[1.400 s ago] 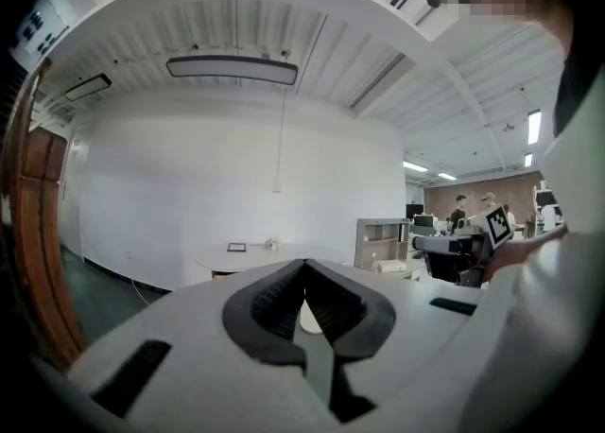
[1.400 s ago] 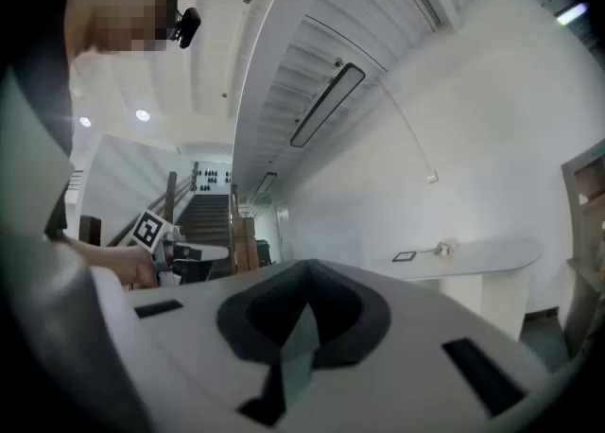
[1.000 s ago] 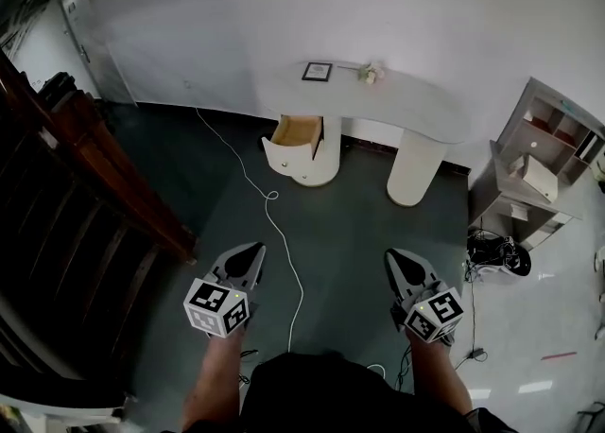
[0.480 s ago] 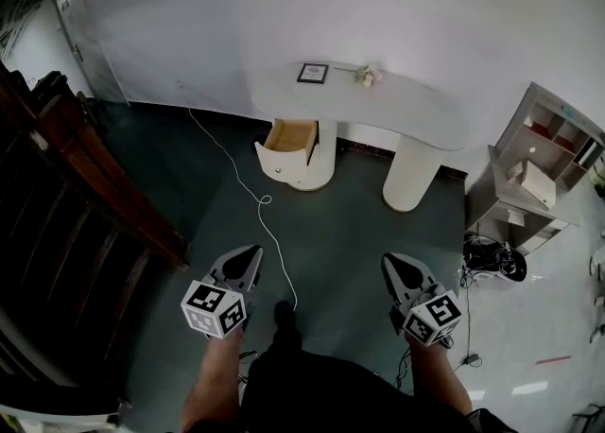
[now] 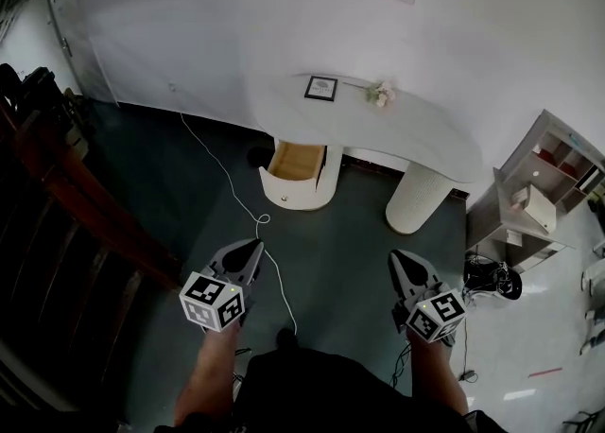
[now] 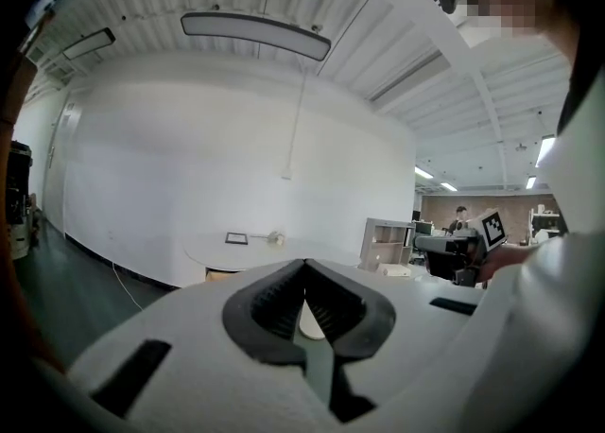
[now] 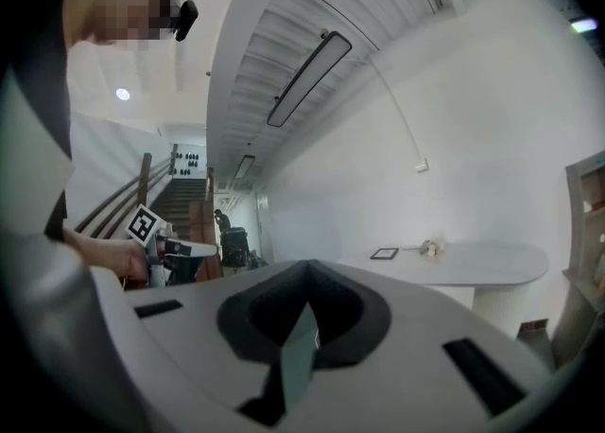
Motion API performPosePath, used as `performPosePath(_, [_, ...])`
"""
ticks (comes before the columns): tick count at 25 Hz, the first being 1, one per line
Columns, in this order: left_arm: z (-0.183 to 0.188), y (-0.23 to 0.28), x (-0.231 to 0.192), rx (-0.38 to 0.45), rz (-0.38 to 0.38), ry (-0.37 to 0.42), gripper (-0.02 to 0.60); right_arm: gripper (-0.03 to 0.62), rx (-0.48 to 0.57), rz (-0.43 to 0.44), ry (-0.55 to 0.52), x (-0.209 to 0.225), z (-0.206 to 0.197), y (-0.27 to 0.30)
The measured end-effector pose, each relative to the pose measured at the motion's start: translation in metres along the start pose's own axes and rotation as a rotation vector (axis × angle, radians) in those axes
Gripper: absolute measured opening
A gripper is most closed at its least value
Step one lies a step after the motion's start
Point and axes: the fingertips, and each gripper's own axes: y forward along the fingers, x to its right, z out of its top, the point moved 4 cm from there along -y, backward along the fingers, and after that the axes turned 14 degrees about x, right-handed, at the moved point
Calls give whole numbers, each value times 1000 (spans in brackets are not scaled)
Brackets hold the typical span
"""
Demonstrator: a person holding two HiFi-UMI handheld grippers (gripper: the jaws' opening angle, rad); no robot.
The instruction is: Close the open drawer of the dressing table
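The white dressing table stands against the far wall, a few steps ahead of me. Its drawer is pulled open from the round left pedestal, showing a bare wooden inside. My left gripper and right gripper are held low in front of the person, far short of the table. Both have their tips together and hold nothing. In the left gripper view the gripper points at the table. In the right gripper view the gripper has the tabletop off to its right.
A small picture frame and flowers sit on the tabletop. A white cable runs across the dark floor toward my feet. A wooden stair railing stands at left, a grey shelf unit and black gear at right.
The person has stepped forward, so the dressing table sits a little nearer and lower in the head view. Both grippers stay shut at the same height.
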Motion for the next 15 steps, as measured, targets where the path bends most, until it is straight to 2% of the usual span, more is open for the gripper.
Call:
performPosePath(4, [3,20,-57,-33,-11,-10,8,5,-1,-30,3,8,-8,66])
performPosePath(8, [-10,36,-108,-64,0,-34,8,6,-21,-31,27,3,-27,116])
performPosePath(12, [-27,56,-128,-88,-20,-59,8,5,-102,-21,62,11,-62,140])
performPosePath(15, [-41,74,-150,-107,6,-80,8,6,-132,-24,92,28,-82,163])
